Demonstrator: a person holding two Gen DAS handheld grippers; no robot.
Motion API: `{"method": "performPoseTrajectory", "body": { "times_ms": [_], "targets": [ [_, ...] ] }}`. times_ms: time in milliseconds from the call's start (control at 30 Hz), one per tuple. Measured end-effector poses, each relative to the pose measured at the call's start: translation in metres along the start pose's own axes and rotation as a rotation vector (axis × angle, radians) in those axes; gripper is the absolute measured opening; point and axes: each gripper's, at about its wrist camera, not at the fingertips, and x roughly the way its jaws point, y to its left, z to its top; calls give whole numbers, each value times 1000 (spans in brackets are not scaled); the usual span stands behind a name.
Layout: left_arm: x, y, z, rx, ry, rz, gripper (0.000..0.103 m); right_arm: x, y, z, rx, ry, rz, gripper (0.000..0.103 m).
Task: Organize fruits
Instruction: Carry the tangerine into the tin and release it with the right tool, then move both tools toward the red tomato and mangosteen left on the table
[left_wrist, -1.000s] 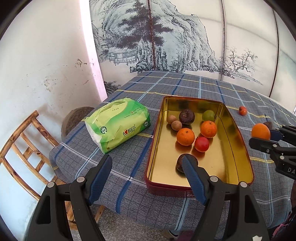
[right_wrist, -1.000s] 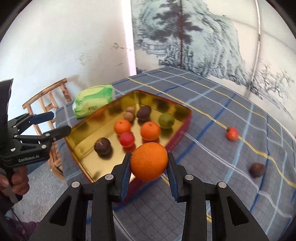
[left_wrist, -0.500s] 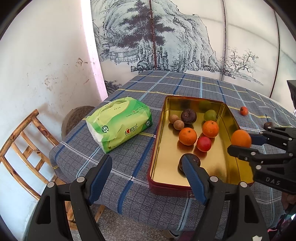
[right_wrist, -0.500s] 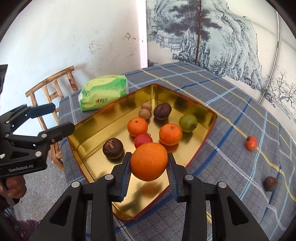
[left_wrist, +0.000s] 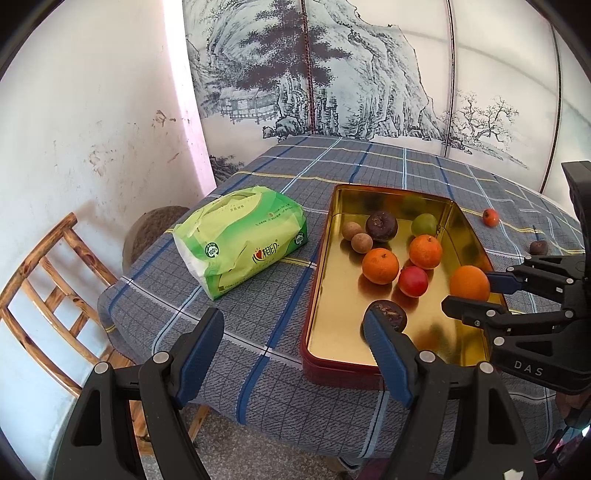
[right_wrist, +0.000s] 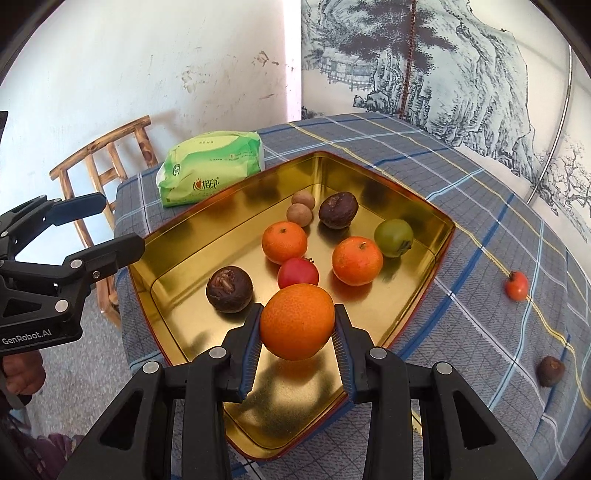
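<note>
A gold tin tray (left_wrist: 325, 295) (right_wrist: 184, 254) with a red outer wall lies on the checked tablecloth and holds several fruits: two oranges, a red fruit, a green one, two dark ones and two small brown ones. My right gripper (right_wrist: 297, 328) (left_wrist: 469, 297) is shut on a large orange (right_wrist: 297, 321) (left_wrist: 469, 282), held just above the tray's near part. My left gripper (left_wrist: 295, 339) (right_wrist: 103, 225) stands open and empty over the table's front edge, left of the tray's corner. A small red fruit (right_wrist: 516, 285) (left_wrist: 490, 216) and a dark fruit (right_wrist: 550, 371) (left_wrist: 538, 246) lie on the cloth outside the tray.
A green pack of tissues (left_wrist: 240, 240) (right_wrist: 210, 173) lies left of the tray. A wooden chair (left_wrist: 48, 288) (right_wrist: 107, 158) stands off the table's left side by the white wall. A painted screen (left_wrist: 332, 74) backs the table.
My right gripper carried the large orange from over the cloth beside the tray to over the tray's inside, and lower. The left gripper kept still.
</note>
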Motion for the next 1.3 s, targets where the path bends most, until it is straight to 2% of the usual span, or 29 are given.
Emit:
{"method": "performPoseTrajectory", "body": {
  "times_ms": [233,400,567,733,867,1200,1300],
  "targets": [
    [2,-1,-3,2,7,-1,75,4,2,1,0,7,4,38],
    [2,-1,-3,2,8,1,75,-1,0,5,18,-18,17,38],
    [2,-2,-4,6,8,1,75,-18,-4,5,30,-77,13,39],
    [2,-5,-7,14,3,1,75,-43,-21,-9,86,-133,-16,42],
    [0,-7,-4,26,0,-3,75,-62,-51,-36,163,-146,-84,52],
    [-13,-31,10,108,-31,-12,75,-107,-173,-119,478,-111,-295,57],
    [-15,-42,16,138,-39,-16,75,-120,-197,-140,531,-107,-352,61]
  ]
}}
